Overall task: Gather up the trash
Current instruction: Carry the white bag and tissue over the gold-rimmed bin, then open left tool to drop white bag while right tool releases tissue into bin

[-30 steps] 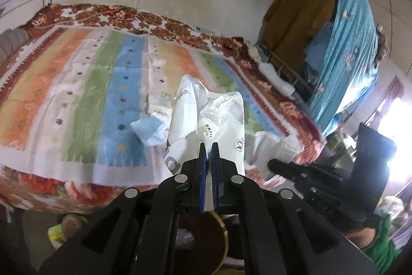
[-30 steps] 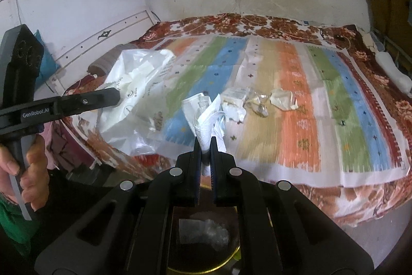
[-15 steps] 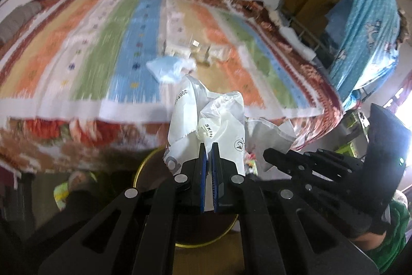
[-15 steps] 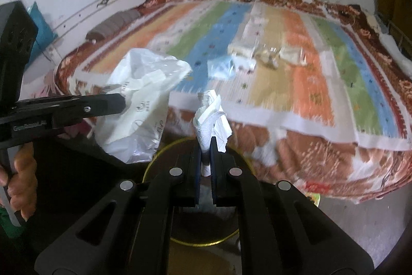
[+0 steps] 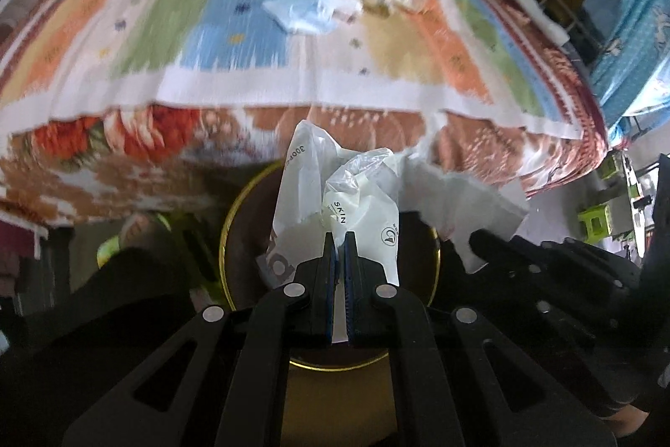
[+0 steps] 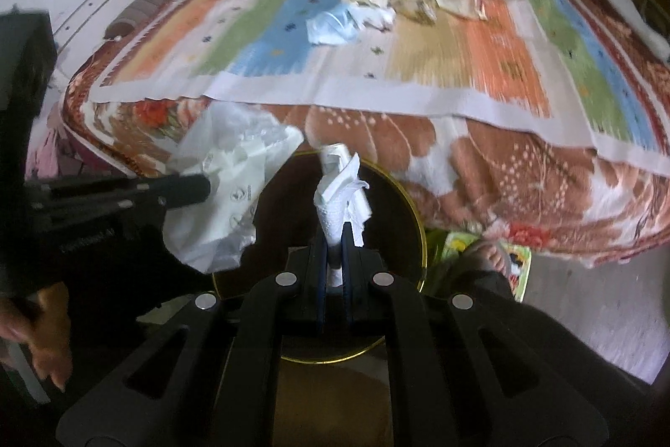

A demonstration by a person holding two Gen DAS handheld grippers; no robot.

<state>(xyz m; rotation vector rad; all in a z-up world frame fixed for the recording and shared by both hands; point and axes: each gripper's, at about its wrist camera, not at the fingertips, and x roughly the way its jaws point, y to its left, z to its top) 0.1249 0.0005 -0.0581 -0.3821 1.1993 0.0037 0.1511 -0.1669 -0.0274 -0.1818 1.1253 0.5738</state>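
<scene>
**Two Loads of Litter Poised Above the Bin**

A crumpled white plastic wrapper (image 5: 335, 195) hung over the dark, gold-rimmed bin (image 5: 435, 237) at the foot of the bed, pinched hard in our left claw (image 5: 339, 237). Just beside it, a twisted white tissue (image 6: 339, 195) stood up from our right claw (image 6: 335, 233), also clenched tight on its load, above the same bin's mouth (image 6: 414, 220). Both claws pointed steeply down at the opening. To do this step well, we judged that each piece had to sit squarely over the bin before the jaws let go; the wrapper was wide and light and seemed likely to drift or catch on the rim, so a low release looked wiser than a high drop. The two claws were near each other, and we thought releasing one at a time would spare a tangle. More litter lay on the striped bedspread (image 6: 481, 49) well apart from the bin: a pale blue face mask (image 6: 331, 26) and several clear, crinkled wrappers (image 6: 418, 3). A sandalled foot (image 6: 490, 250) stood on the floor just beside the bin.
</scene>
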